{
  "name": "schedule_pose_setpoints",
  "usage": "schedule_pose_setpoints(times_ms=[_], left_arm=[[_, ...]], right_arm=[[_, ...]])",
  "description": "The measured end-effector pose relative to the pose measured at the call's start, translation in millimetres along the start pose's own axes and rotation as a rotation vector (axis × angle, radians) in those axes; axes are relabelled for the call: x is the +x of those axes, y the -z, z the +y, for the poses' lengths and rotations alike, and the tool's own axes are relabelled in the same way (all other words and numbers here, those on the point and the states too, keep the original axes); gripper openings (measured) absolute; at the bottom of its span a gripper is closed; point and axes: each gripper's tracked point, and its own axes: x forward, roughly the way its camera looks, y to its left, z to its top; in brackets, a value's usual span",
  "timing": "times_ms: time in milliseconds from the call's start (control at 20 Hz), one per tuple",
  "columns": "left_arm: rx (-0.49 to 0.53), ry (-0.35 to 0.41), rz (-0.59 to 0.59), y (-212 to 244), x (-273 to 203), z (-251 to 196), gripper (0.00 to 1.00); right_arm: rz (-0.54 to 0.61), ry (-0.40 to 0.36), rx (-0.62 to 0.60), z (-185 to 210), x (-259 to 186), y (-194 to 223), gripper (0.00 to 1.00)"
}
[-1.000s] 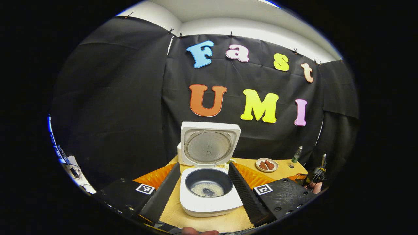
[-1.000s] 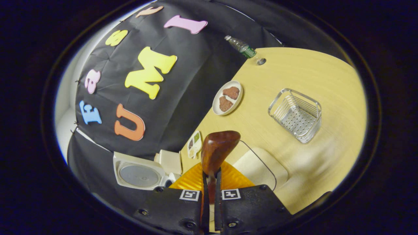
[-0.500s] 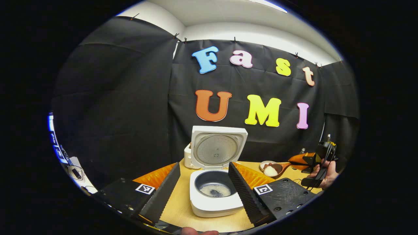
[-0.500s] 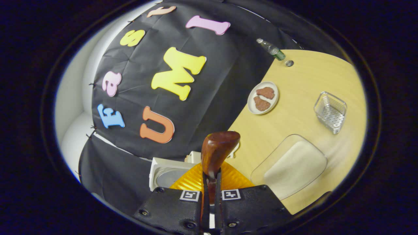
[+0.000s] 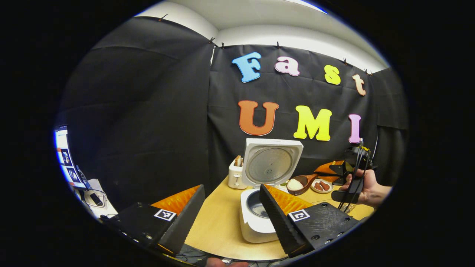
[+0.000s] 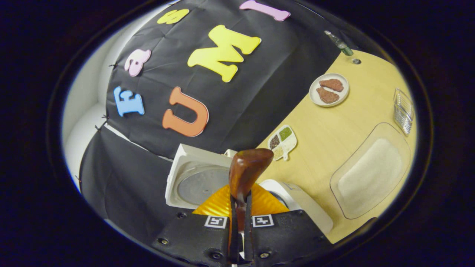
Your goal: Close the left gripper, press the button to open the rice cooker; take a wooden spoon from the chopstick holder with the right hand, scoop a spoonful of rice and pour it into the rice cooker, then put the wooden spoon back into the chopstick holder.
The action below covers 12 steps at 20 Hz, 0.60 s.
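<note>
The white rice cooker [image 5: 256, 222] stands open with its lid [image 5: 272, 163] upright and a little rice in the pot. My left gripper [image 5: 232, 189] is open in front of it, holding nothing. To the cooker's right, a hand holds my right gripper [image 5: 339, 170], which carries the wooden spoon [image 5: 300, 183] heaped with rice, level with the lid's lower edge. In the right gripper view my right gripper [image 6: 239, 207] is shut on the wooden spoon [image 6: 246, 170], whose bowl shows from behind above the cooker lid [image 6: 198, 181] and rim [image 6: 300, 202]. The wire chopstick holder [image 6: 402, 109] stands far right.
A clear tray of rice [image 6: 371, 170] lies on the wooden table [image 6: 334, 126], right of the cooker. A plate of brown food [image 6: 329, 91], a small divided dish [image 6: 282, 141] and a bottle [image 6: 337, 39] stand behind. A white toaster-like box [image 5: 235, 174] stands left of the lid.
The right gripper has carried the loaded spoon from the rice tray over to beside the open cooker. The left gripper has drawn back and turned left, staying open.
</note>
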Motion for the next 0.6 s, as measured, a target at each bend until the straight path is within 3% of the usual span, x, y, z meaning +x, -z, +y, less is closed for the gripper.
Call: schedule_pose_setpoints(times_ms=[350, 600], left_arm=[[-0.011, -0.016, 0.034, 13.3, -4.4, 26.9, 0.95], [-0.003, -0.006, 0.037, 15.6, -4.7, 27.4, 0.94]], right_arm=[[-0.021, 0.097, -0.271, -2.1, 24.1, 18.3, 0.11], [-0.034, 0.136, -0.390, -4.7, 30.3, 22.0, 0.11]])
